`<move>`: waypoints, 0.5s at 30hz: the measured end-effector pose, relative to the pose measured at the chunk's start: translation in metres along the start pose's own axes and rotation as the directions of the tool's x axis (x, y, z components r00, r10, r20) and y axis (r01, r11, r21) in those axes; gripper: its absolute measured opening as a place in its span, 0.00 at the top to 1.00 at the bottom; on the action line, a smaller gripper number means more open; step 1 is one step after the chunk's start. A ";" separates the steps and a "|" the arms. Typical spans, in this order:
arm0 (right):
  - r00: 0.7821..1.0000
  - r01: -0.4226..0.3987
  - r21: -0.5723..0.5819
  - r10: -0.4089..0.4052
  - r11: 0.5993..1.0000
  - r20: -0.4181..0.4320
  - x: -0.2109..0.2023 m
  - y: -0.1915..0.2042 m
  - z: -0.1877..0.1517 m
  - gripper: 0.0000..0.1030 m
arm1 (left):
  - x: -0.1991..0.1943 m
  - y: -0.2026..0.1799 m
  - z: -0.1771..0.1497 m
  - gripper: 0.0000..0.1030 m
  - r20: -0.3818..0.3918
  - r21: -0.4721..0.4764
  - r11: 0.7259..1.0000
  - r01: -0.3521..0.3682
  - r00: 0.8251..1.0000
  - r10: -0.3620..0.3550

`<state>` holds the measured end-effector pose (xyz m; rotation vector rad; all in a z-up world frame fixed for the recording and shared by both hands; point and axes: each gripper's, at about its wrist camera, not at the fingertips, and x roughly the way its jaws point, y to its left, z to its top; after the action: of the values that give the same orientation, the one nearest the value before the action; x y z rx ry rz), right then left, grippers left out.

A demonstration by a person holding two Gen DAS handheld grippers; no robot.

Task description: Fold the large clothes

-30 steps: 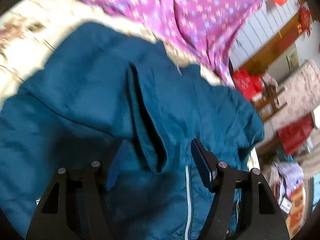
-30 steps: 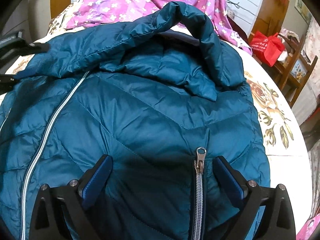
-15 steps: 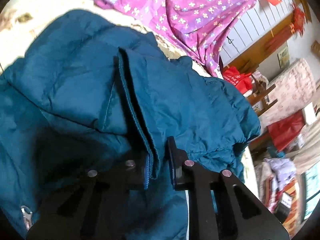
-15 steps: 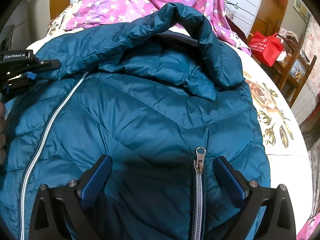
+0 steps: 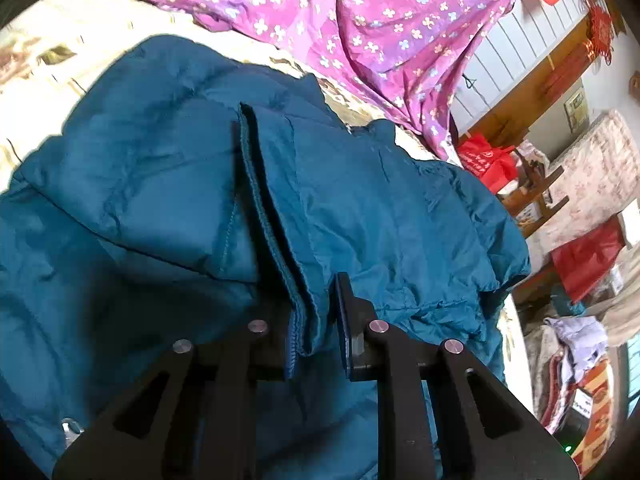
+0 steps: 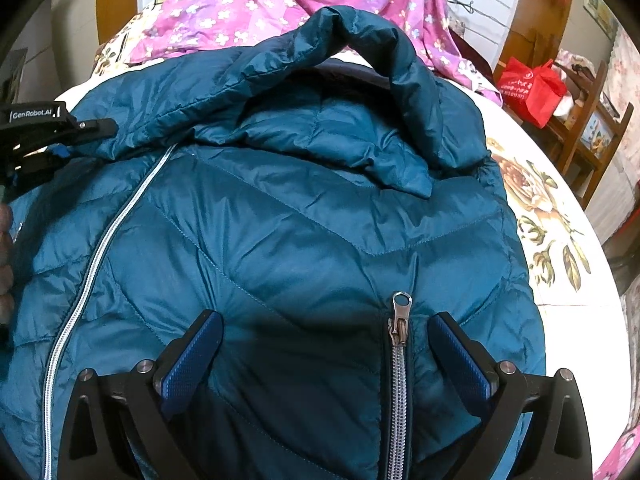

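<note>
The jacket lay spread on the bed, a floral sheet behind it, a bag off to the right.

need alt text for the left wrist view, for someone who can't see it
The left gripper has its jaws shut on a ribbed edge of a teal puffer jacket, which fills most of the frame on a floral bedspread. Beyond it lies a purple flowered sheet, with red bags and wooden furniture at the right edge.
</note>
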<state>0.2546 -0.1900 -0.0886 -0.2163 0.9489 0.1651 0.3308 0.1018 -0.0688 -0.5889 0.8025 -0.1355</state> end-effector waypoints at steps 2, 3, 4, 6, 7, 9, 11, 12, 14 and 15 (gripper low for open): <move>1.000 -0.012 0.023 0.013 1.000 -0.010 0.001 -0.003 0.001 0.00 | -0.009 -0.003 0.004 0.93 0.030 0.021 0.999 -0.023 0.999 0.023; 1.000 -0.019 0.037 0.019 0.999 -0.015 0.002 -0.006 0.002 0.00 | -0.014 -0.004 0.008 0.93 0.047 0.026 0.999 -0.039 0.998 0.038; 1.000 -0.024 0.047 0.024 0.999 -0.018 0.003 -0.007 0.002 0.00 | -0.020 -0.001 0.013 0.94 0.061 0.022 0.998 -0.055 0.997 0.054; 0.999 -0.032 0.061 0.033 0.998 -0.021 0.004 -0.009 0.003 0.00 | -0.030 0.009 0.022 0.94 0.087 0.010 0.996 -0.087 0.992 0.086; 0.999 -0.033 0.064 0.035 0.997 -0.028 0.004 -0.010 0.004 0.00 | -0.034 0.015 0.027 0.94 0.100 0.001 0.995 -0.104 0.990 0.103; 0.998 -0.034 0.059 0.036 0.998 -0.042 0.005 -0.010 0.006 0.00 | -0.040 0.029 0.039 0.94 0.118 -0.020 0.992 -0.127 0.985 0.128; 0.997 -0.048 0.051 0.051 0.998 -0.053 0.006 -0.012 0.009 0.00 | -0.041 0.039 0.047 0.94 0.131 -0.028 0.990 -0.141 0.981 0.144; 0.997 -0.053 0.052 0.056 0.997 -0.053 0.007 -0.014 0.010 0.00 | -0.039 0.042 0.050 0.94 0.131 -0.021 0.988 -0.154 0.979 0.156; 0.996 -0.071 0.071 0.075 0.995 -0.045 0.008 -0.018 0.012 0.00 | -0.031 0.045 0.051 0.94 0.118 -0.009 0.984 -0.178 0.977 0.178; 0.996 -0.079 0.078 0.083 0.994 -0.040 0.009 -0.020 0.013 0.00 | -0.026 0.048 0.050 0.94 0.106 -0.013 0.983 -0.183 0.977 0.183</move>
<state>0.2742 -0.2059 -0.0865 -0.1116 1.0055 0.1992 0.3430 0.1731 -0.0509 -0.5178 0.7492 0.0660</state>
